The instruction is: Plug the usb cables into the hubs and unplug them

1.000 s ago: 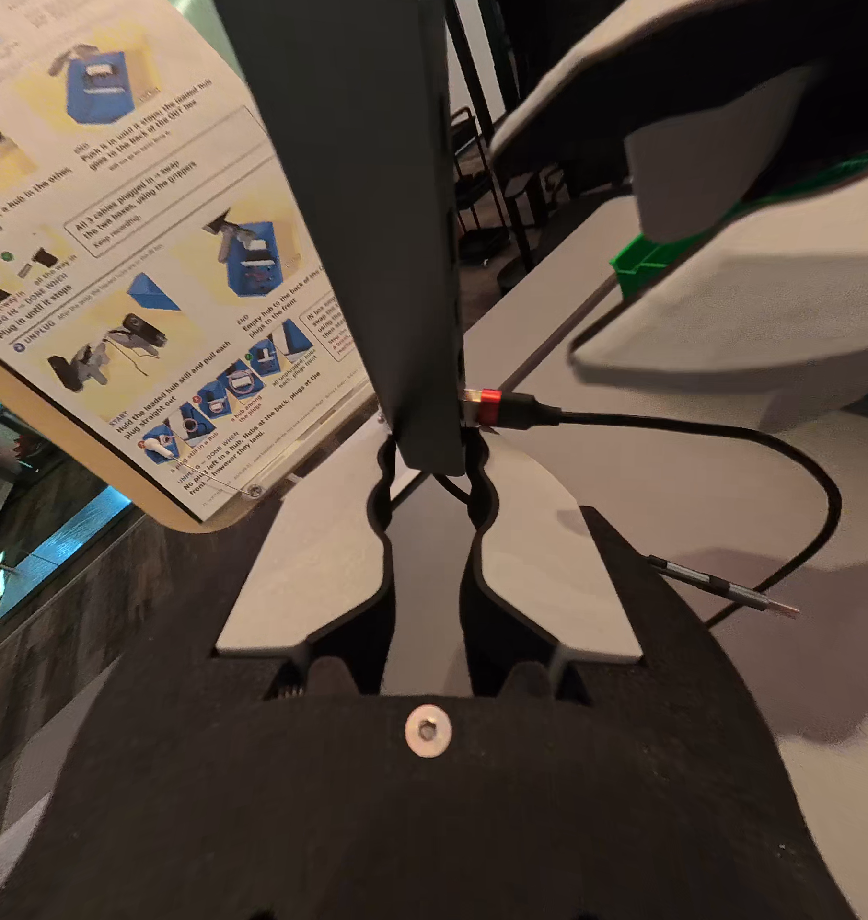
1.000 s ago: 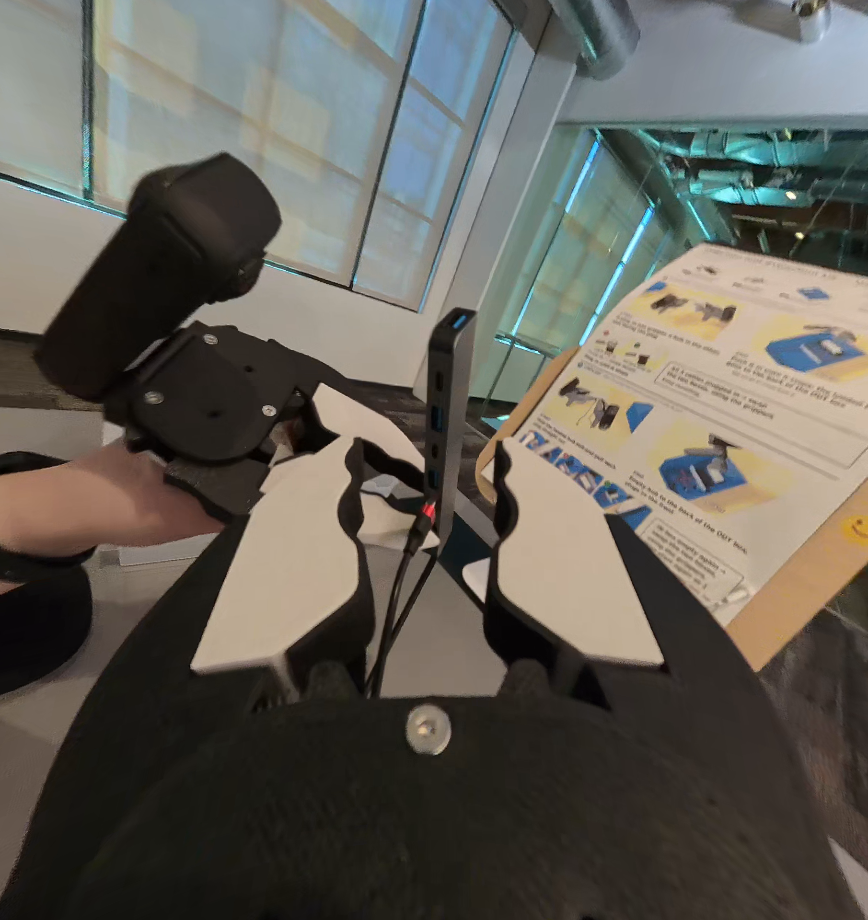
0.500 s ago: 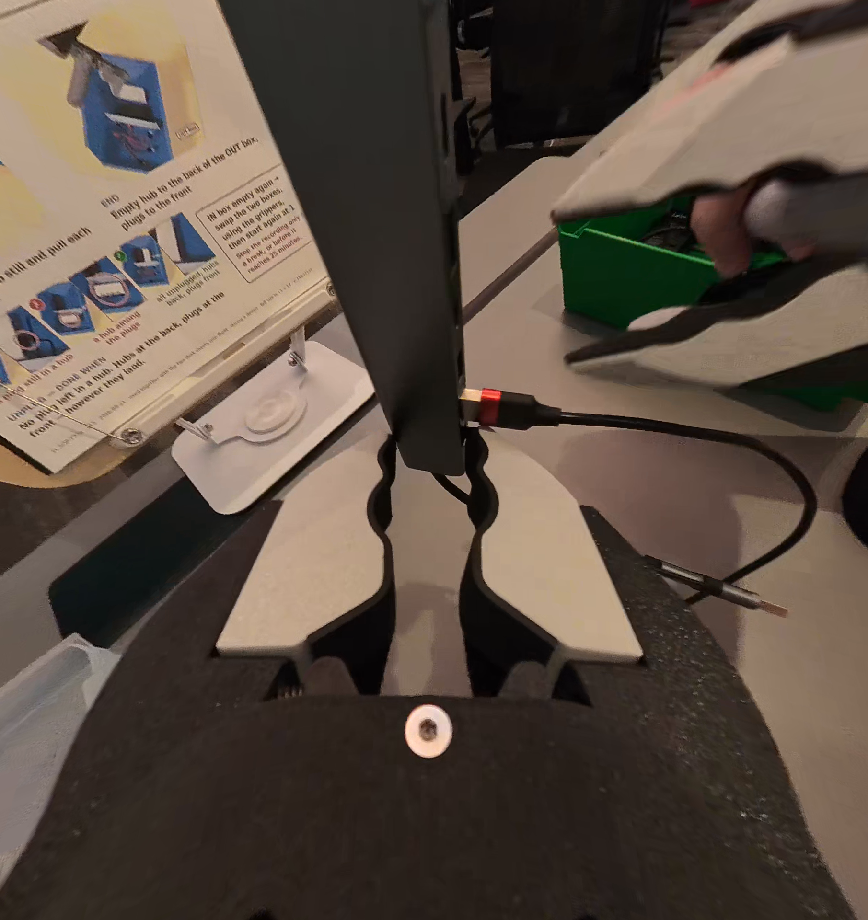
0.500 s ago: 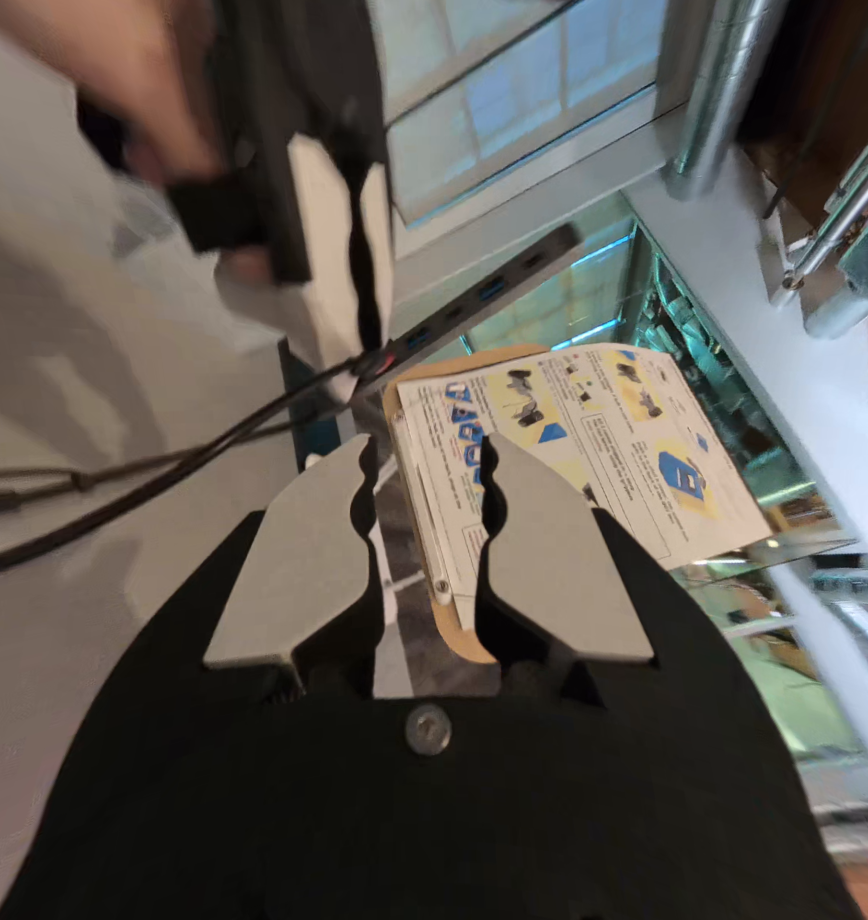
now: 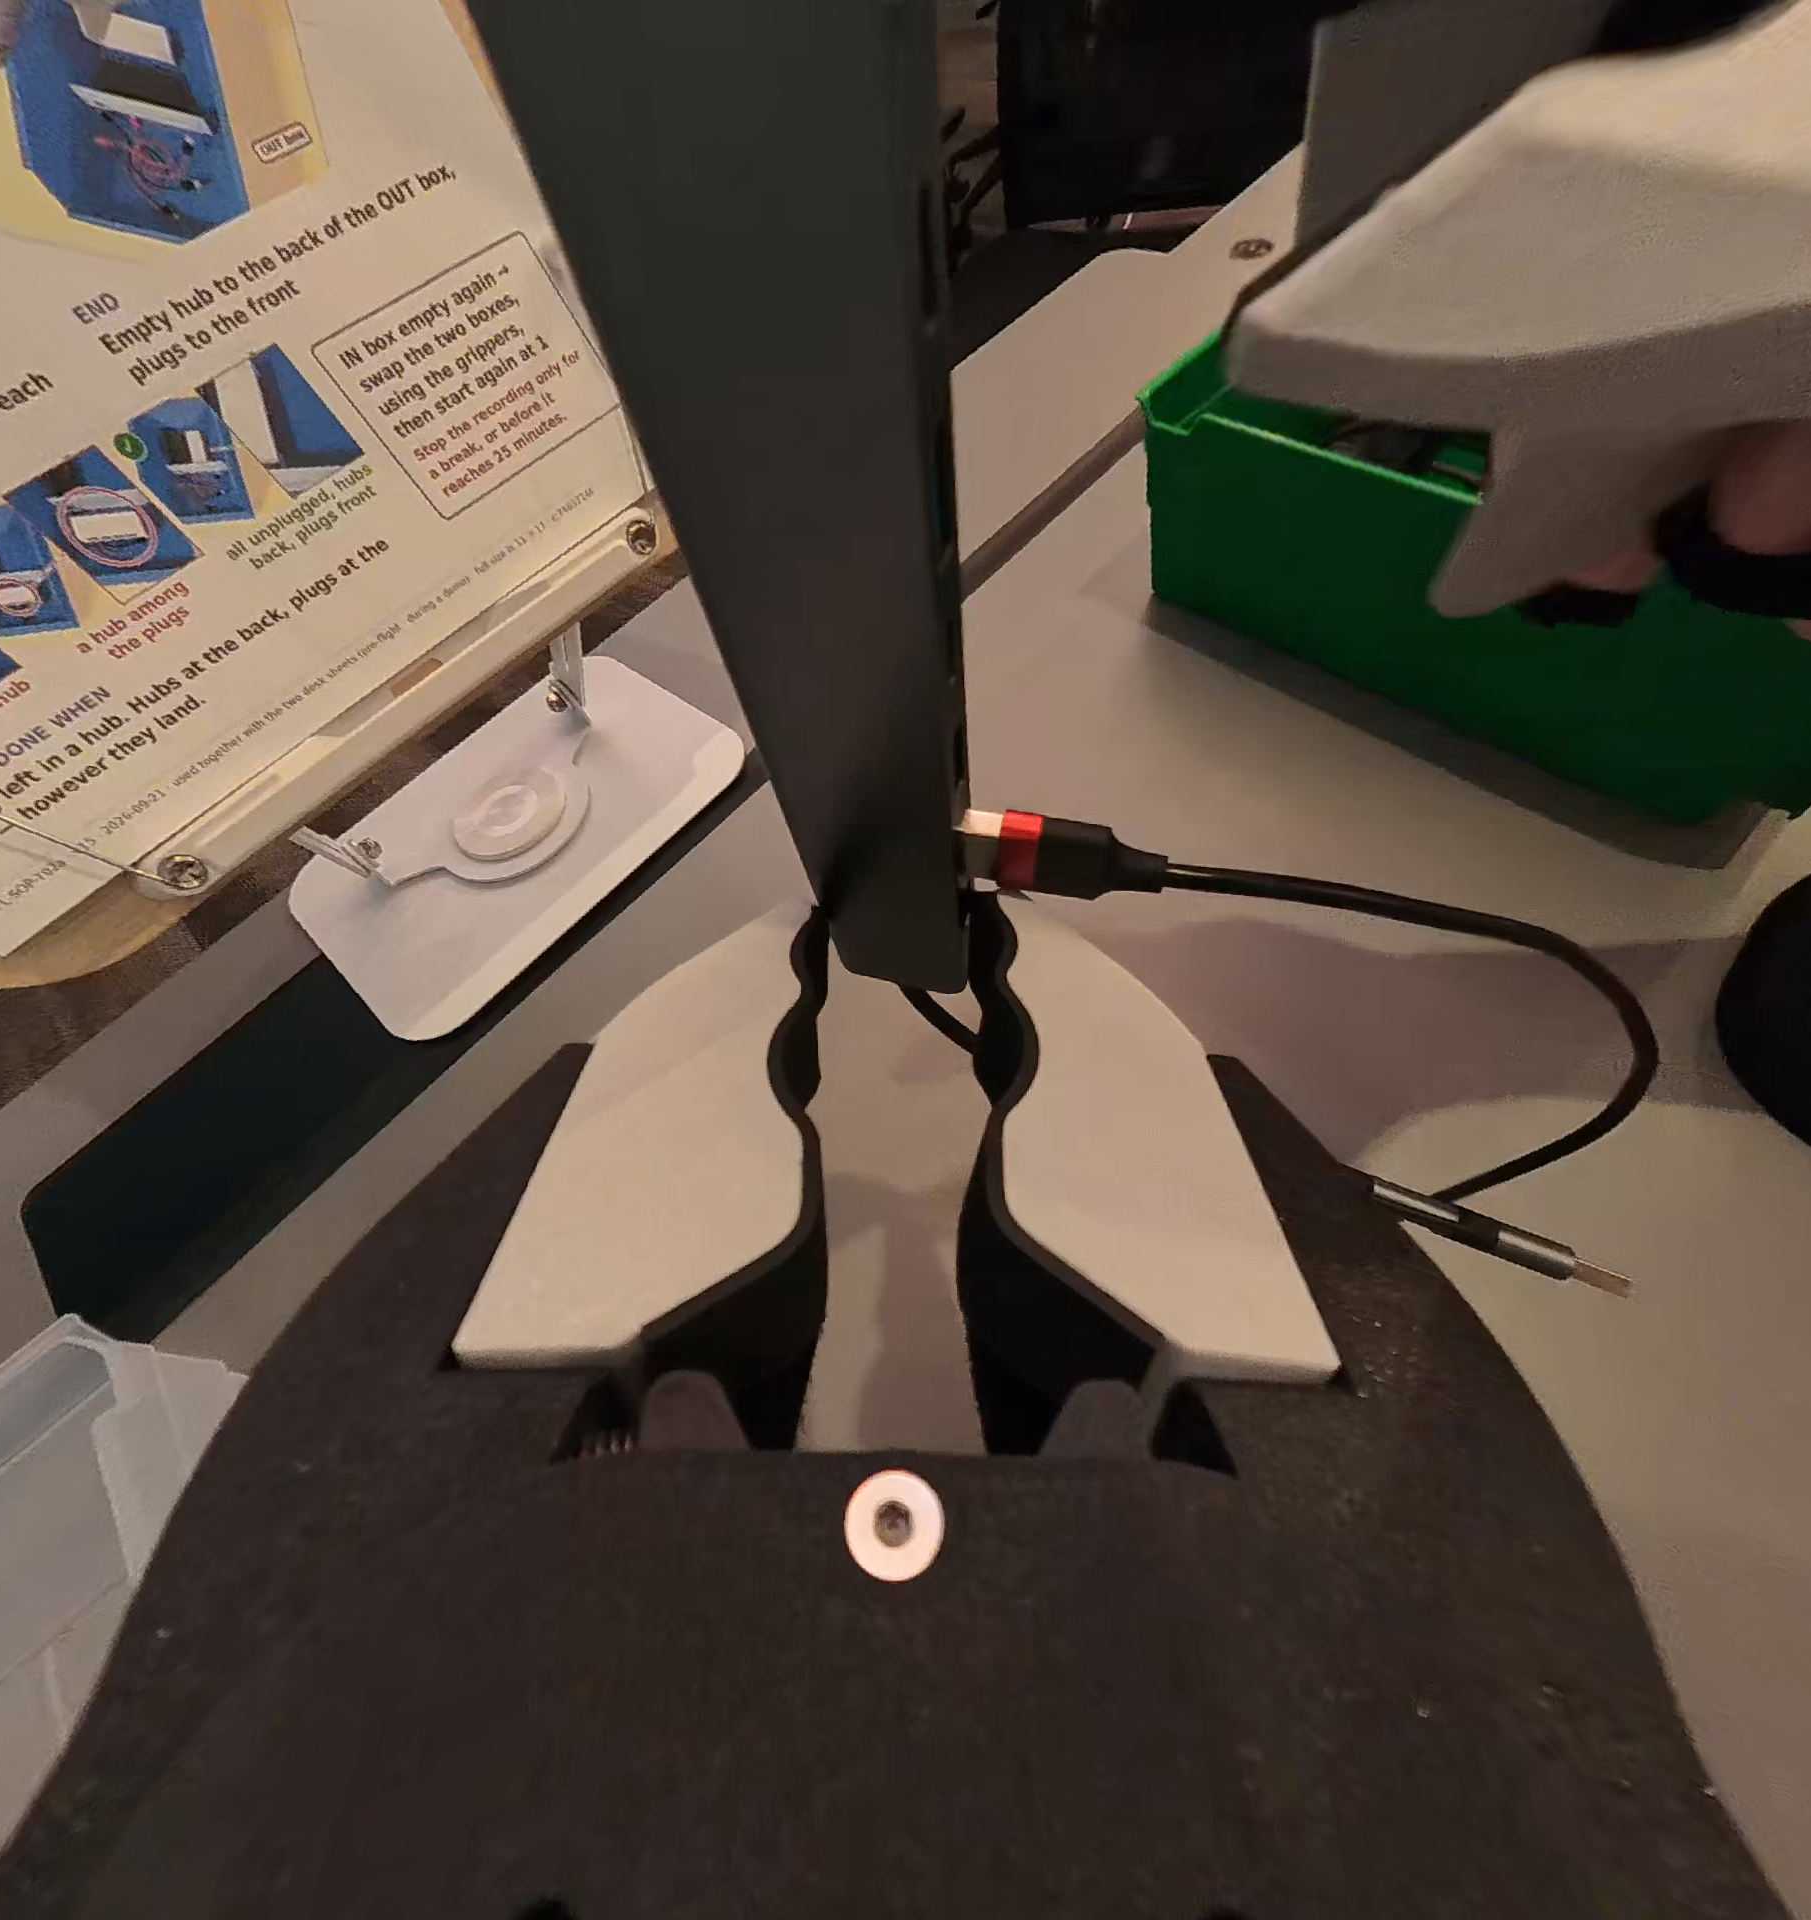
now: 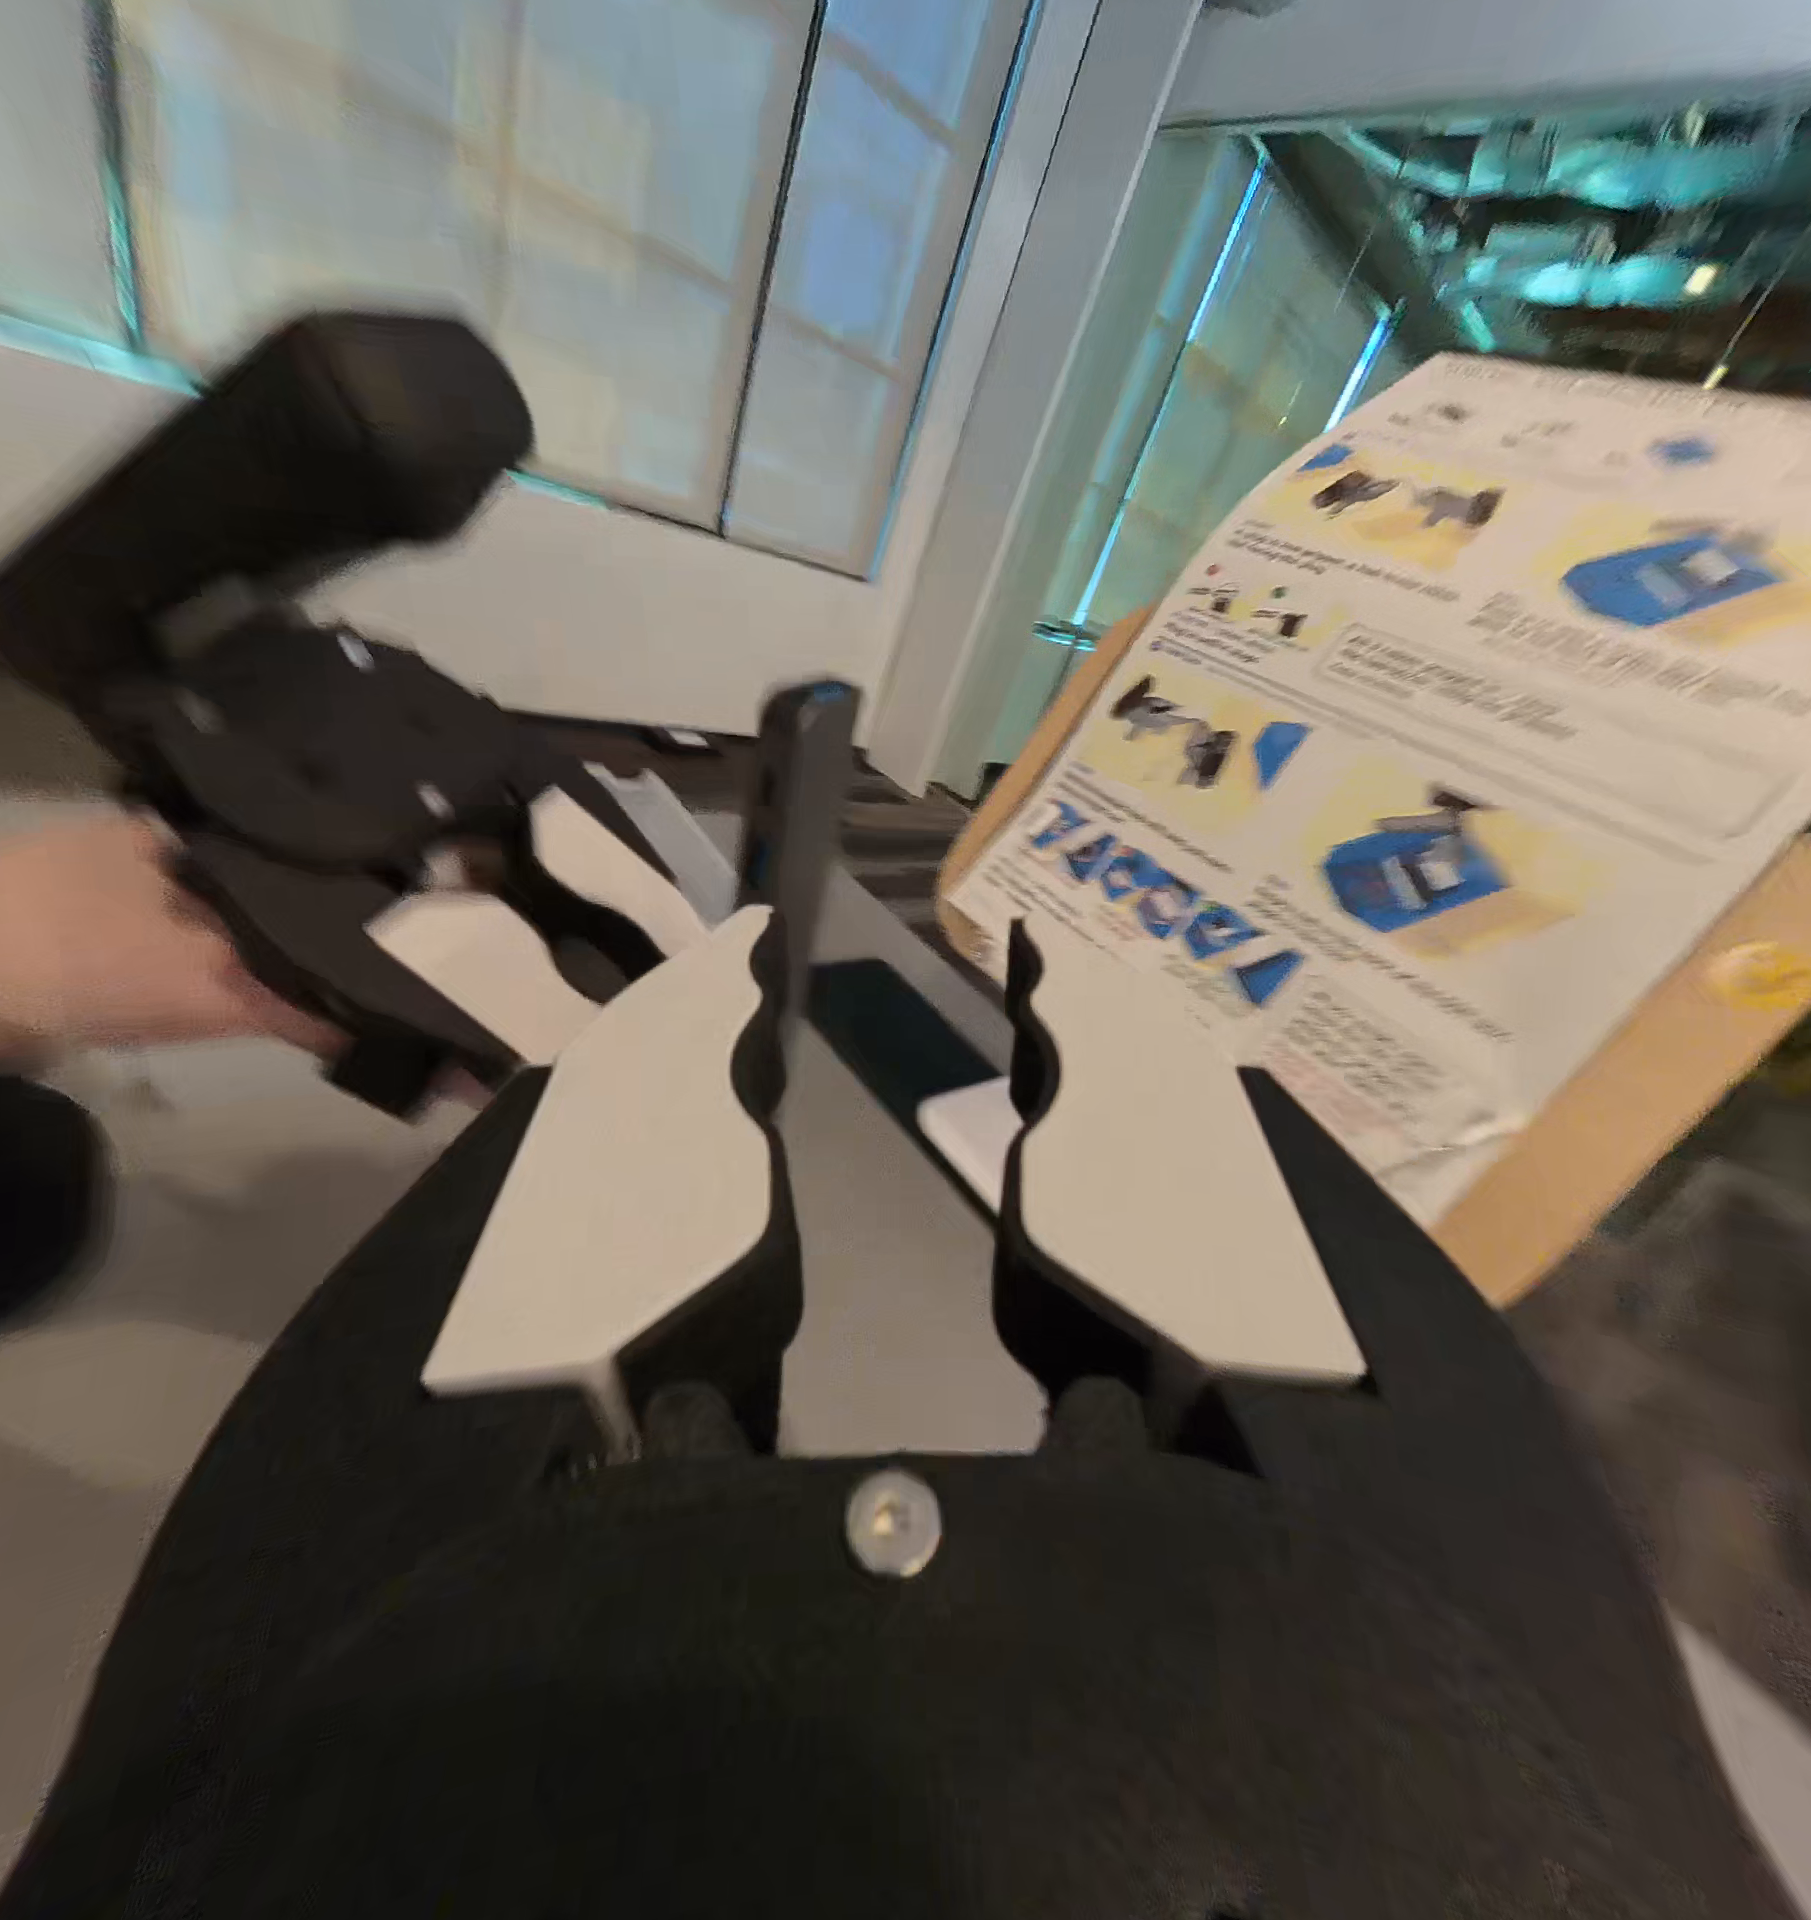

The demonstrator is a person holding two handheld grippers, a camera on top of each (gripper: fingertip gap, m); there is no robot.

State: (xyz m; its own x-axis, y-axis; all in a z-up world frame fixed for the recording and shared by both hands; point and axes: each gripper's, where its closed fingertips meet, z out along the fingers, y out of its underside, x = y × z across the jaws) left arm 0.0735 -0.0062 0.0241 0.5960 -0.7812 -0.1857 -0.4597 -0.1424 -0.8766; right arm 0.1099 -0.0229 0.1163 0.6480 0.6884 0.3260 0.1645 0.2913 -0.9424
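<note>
While the left wrist view is showing it, the left gripper (image 5: pixel 896 951) is clamping the bottom end of the dark hub (image 5: pixel 766 436), jaws closed down to hub thickness. Hub is standing upright, long axis running up and away from the tips. One usb cable w/ red-banded plug (image 5: pixel 1052 854) is sitting in a side port low on the hub's rt edge, plug axis horizontal, cord looping over the table (image 5: pixel 1244 790) to its free end (image 5: pixel 1503 1242). Right gripper (image 5: pixel 1483 343) is hovering up and to the rt of the plug, near the green bin (image 5: pixel 1400 603), not touching.

Going to the right wrist view (blurry): right gripper (image 6: pixel 890 940) is gaping apart, holding nothing. Hub (image 6: pixel 802 821) is standing just ahead, beside its left finger tip (image 6: pixel 750 935); contact unclear. Plug not visible here. Instruction sheet (image 6: pixel 1483 790) is off to the rt. Judging: rt gripper is nearer, so it would need to drop to the plug and pull sideways, away from the hub.
</note>
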